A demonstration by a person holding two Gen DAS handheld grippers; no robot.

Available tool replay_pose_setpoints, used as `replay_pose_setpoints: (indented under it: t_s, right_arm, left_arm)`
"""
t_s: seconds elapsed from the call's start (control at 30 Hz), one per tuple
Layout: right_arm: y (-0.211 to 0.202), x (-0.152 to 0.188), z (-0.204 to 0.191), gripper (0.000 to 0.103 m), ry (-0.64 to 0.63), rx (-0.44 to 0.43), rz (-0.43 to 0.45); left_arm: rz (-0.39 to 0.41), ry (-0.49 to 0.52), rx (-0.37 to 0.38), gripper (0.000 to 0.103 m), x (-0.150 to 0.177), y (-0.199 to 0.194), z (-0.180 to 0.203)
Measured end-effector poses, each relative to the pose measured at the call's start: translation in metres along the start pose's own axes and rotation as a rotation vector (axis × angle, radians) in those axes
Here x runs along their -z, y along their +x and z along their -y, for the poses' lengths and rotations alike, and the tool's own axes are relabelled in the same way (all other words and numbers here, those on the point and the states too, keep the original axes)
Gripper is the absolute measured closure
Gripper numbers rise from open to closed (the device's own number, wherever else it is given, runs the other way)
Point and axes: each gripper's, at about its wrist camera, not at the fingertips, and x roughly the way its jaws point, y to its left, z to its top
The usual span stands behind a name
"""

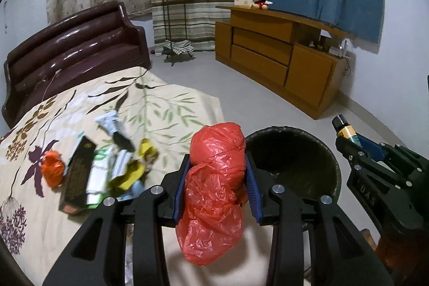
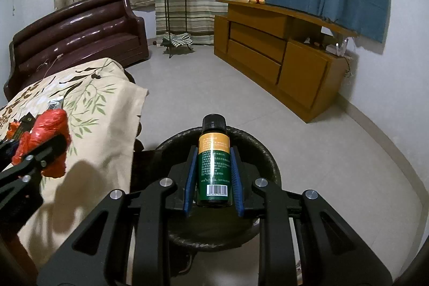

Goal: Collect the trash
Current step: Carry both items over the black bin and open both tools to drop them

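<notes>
Right gripper (image 2: 213, 173) pinched a small dark bottle (image 2: 213, 165), long axis along the fingers, cap forward, directly over the black bin (image 2: 264, 149), the nearer hand to drop. Left gripper (image 1: 217, 180) clamped a crumpled red plastic bag (image 1: 214, 178) just beside the bin's rim, bedward side. More litter (image 1: 107, 165) lay on the bed beyond; floor past the bin open.

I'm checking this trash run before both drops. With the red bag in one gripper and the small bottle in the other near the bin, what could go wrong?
1. The red plastic bag bulges well past the left gripper; slack film may snag on it at release.
2. The bottle in the right gripper sits over the black bin near its far rim; it might clip it.
3. Both grippers crowd one opening and could bump.
</notes>
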Motion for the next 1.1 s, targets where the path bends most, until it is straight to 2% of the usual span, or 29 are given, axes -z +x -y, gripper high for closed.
replay_pose_setpoints:
  t_s: [0.5, 0.83, 0.93, 1.0, 1.1]
  right_arm:
    - [0.028, 0.001, 0.026, 0.080, 0.020, 0.013, -0.025]
    - [0.041, -0.002, 0.032, 0.080, 0.029, 0.011, -0.038]
    - [0.042, -0.002, 0.032, 0.080, 0.031, 0.012, -0.039]
    - [0.042, -0.002, 0.034, 0.078, 0.037, 0.009, -0.037]
    - [0.042, -0.002, 0.034, 0.072, 0.040, 0.013, -0.034]
  left_arm:
    - [-0.044, 0.063, -0.017, 0.065, -0.017, 0.047, 0.039]
    - [-0.054, 0.092, -0.028, 0.063, -0.024, 0.060, 0.052]
    - [-0.055, 0.089, -0.032, 0.058, -0.023, 0.061, 0.053]
    - [-0.047, 0.082, -0.036, 0.049, -0.024, 0.060, 0.052]
    - [-0.045, 0.071, -0.039, 0.046, -0.024, 0.059, 0.049]
